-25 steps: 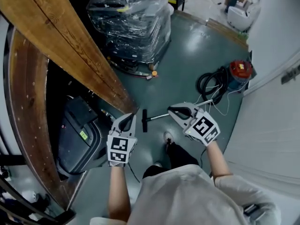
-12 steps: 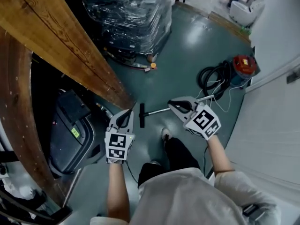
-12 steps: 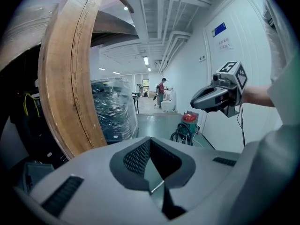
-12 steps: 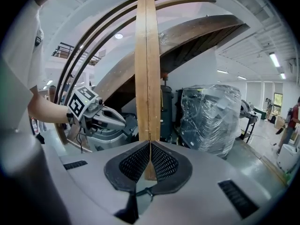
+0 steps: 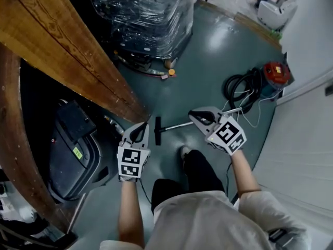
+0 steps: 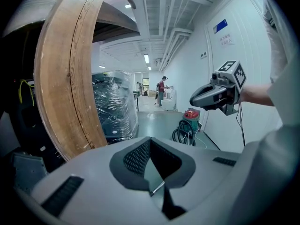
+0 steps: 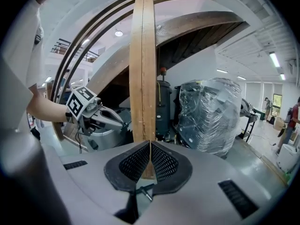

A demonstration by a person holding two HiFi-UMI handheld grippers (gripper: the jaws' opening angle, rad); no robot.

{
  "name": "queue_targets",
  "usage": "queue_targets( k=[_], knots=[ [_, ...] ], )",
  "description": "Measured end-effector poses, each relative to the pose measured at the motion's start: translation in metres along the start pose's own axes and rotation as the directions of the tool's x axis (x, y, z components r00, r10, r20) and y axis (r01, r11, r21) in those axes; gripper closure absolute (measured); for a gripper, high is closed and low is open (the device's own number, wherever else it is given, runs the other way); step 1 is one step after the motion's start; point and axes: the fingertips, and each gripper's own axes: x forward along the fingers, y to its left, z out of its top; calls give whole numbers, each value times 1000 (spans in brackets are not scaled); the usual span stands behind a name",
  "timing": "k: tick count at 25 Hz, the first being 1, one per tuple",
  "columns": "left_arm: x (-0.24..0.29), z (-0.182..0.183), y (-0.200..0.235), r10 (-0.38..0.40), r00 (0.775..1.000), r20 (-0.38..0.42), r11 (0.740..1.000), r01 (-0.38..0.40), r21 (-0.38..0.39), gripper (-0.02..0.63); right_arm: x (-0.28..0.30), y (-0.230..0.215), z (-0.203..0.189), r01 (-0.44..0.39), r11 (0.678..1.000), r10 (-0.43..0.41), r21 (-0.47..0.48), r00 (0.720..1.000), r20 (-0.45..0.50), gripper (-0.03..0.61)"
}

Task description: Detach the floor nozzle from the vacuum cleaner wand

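My left gripper (image 5: pixel 141 128) and right gripper (image 5: pixel 194 116) are clenched empty; unopened, they may shove the nozzle (image 5: pixel 157 130) and wand (image 5: pixel 177 126) away.

The green floor (image 5: pixel 208 56) bears a nozzle (image 5: pixel 157 130) and wand (image 5: pixel 176 126) between left claw (image 5: pixel 140 128) and right claw (image 5: pixel 194 117), and a red vacuum (image 5: pixel 274 74) beyond the right.

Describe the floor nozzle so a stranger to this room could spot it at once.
Follow the big slanted wooden beam down to its lower end. Just right of that end, on the green floor, lies the floor nozzle, a short black bar. Unlike the red canister and coiled black hose farther right, it forms a T with a thin silver wand.
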Motion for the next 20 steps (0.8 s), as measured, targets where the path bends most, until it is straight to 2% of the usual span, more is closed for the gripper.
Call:
queue_targets(
  k=[13,20],
  knots=[
    [48,-66,26,13,1000,-11,1000,-13,-19,614,53,-18,-69,-6,1000,6,23,1000,-30,549],
    [79,-99,34,5,1000,-13,1000,-5,-19,615,85,-32,-98,-23,1000,23,-4,999,-36,549]
  ],
)
